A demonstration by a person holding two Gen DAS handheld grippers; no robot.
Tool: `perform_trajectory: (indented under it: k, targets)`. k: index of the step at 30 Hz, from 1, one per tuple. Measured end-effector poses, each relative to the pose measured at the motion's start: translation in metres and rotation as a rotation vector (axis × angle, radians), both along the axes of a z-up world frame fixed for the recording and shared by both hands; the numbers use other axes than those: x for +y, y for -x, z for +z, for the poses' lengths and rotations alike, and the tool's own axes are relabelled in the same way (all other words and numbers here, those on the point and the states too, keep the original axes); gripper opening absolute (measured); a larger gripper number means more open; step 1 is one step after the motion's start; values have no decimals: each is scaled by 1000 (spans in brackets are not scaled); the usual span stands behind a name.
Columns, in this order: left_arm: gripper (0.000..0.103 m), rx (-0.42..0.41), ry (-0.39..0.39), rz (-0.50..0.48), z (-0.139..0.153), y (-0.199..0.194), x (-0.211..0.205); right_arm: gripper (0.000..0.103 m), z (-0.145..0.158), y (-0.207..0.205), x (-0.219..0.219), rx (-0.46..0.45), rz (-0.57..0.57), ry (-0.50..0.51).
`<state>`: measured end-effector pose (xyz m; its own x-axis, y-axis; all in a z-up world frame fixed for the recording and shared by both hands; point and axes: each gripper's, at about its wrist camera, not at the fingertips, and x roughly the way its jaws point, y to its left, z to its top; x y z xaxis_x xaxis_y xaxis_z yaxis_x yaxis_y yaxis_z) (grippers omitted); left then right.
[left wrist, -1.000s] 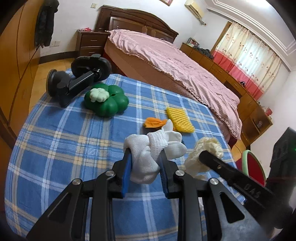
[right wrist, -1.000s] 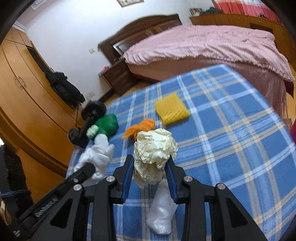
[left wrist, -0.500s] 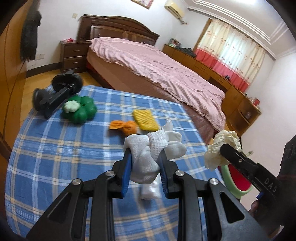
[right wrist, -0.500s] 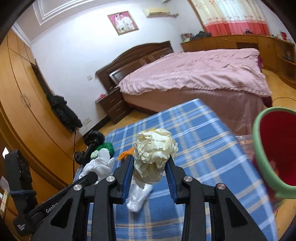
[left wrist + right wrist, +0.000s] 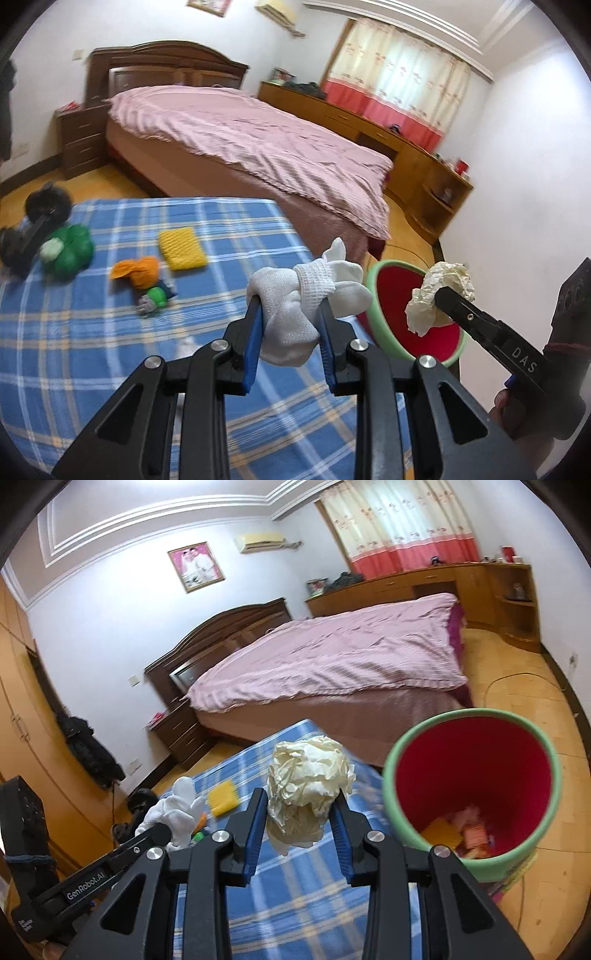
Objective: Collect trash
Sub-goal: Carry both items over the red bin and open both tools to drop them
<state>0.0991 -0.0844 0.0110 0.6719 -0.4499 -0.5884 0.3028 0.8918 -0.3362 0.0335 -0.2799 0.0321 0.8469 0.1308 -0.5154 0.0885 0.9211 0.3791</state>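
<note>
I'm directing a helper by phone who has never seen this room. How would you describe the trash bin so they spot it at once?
Start at the table with the blue plaid cloth in front of the pink bed. Just past the table's corner stands a round plastic bin on the wooden floor. It is the only open container there: pale green outside, bright red inside, with scraps already at the bottom.

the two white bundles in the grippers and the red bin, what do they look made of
The knotted white bundle in the left gripper looks like knit cotton cloth, possibly a sock: ribbed weave, soft folds. The cream crumpled ball in the right gripper looks like paper: sharp matte creases. The red bin with the green rim seems to be smooth plastic, though that is less certain.
</note>
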Motion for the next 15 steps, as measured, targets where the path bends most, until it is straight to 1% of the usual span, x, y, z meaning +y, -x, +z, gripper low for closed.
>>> perform_trajectory:
  k: [7, 15]
  targets:
    - [28, -8, -25, -100, 1, -7, -53, 37, -8, 14, -43, 16, -103, -17]
    - [28, 26, -55, -188, -10, -17, -113, 37, -28, 19, -89, 57, -184, -52]
